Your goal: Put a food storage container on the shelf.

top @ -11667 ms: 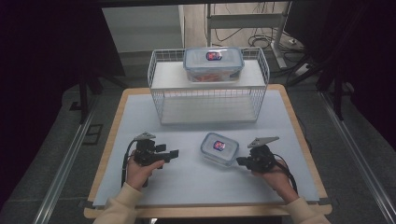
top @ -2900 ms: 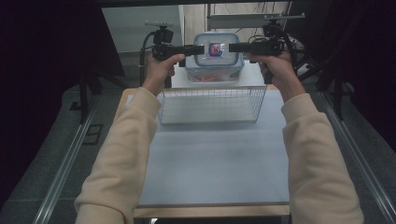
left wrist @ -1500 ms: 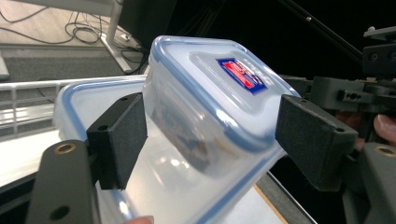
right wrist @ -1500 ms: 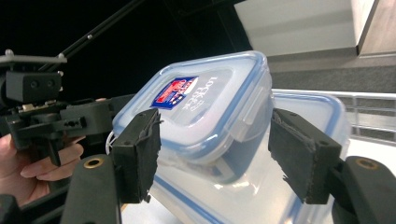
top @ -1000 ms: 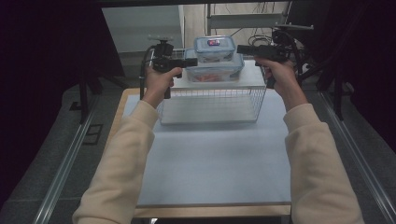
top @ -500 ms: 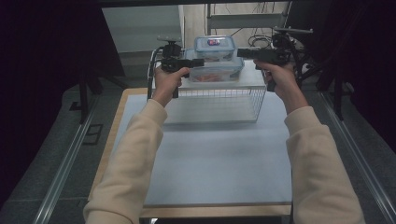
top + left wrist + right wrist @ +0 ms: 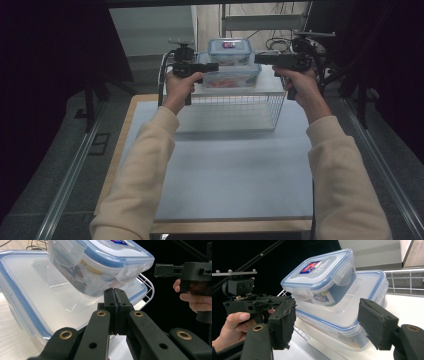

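Left tongs (image 7: 115,293) withdrawn, shut; right tongs (image 7: 327,322) gaping.

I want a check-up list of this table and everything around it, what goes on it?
Surface: pale blue tabletop, bare in front.
Job's things: small box stacked on big box, both on the wire basket.
Clutter: nothing seen.
Grippers: left tool shut, empty, beside the boxes; right tool open, jaws apart from the boxes.
Cables: loose cables on the floor behind.
Surroundings: dark curtains, metal floor rail.
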The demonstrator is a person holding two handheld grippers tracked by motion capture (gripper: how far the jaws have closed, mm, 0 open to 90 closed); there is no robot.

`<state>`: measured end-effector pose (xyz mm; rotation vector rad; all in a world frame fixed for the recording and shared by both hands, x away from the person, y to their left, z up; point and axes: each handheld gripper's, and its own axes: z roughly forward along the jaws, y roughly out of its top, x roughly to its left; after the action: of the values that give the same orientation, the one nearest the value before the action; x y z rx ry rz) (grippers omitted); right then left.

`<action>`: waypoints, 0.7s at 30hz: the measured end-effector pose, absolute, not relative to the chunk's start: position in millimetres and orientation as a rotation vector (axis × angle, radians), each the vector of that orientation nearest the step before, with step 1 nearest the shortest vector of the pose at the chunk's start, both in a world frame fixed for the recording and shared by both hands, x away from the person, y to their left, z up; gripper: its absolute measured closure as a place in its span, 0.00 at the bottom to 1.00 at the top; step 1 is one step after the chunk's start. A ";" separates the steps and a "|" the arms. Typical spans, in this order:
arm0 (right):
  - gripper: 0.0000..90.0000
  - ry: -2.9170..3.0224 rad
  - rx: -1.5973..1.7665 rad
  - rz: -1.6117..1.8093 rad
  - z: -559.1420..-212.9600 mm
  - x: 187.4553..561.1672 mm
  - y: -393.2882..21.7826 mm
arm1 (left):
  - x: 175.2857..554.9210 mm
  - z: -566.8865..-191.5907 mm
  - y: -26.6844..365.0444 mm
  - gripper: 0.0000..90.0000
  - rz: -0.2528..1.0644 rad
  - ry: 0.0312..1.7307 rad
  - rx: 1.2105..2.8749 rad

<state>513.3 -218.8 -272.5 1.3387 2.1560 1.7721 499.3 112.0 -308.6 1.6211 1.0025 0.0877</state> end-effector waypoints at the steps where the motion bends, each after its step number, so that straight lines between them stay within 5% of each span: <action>1: 0.34 2.160 1.335 1.771 -272.5 512.8 -219.1 | 497.9 -308.5 113.3 1.00 0.089 1.005 1.618; 21: 0.34 2.173 1.254 1.886 -305.8 482.2 -234.1 | 441.7 -326.6 152.3 0.97 0.053 0.991 1.551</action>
<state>482.2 -234.1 -305.8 1.2540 2.1730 1.8864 441.7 152.3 -326.6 1.5507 0.9912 0.0527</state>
